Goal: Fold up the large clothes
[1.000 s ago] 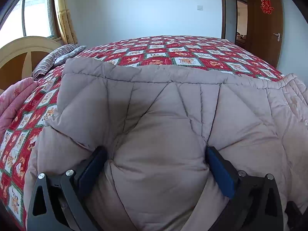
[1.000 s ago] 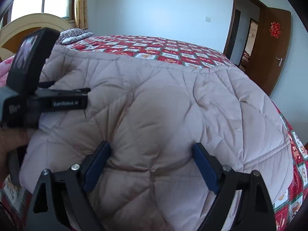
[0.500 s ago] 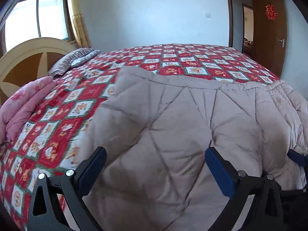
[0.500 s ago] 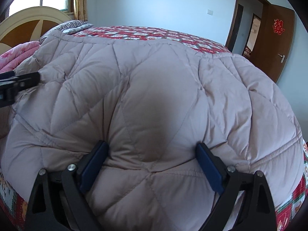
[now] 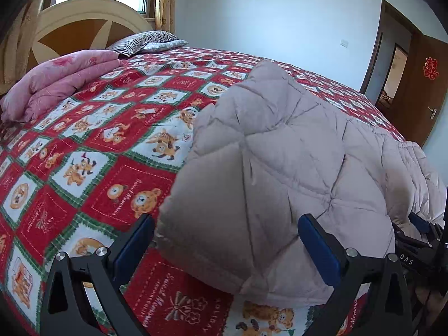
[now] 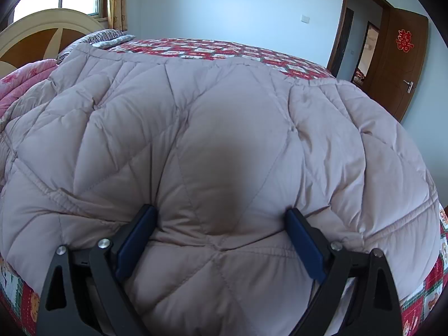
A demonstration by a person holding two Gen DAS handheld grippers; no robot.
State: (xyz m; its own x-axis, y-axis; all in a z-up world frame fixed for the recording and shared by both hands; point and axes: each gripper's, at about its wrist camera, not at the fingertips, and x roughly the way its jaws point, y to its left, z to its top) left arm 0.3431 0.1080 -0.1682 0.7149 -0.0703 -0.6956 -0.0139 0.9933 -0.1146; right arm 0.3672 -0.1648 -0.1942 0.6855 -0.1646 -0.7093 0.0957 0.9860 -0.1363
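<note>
"HOLIDAY" on bedspread [image 5: 208, 323]

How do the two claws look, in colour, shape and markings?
Both look the same. The left claw and the right claw each have two black angular arms with triangular cut-outs and round silver bolts. Flat dark blue pads line the inner sides of the fingers. In the left view, a black part of the other tool shows at the right edge with white letters "DAS" on it. No cables or sleeves are visible.
</note>
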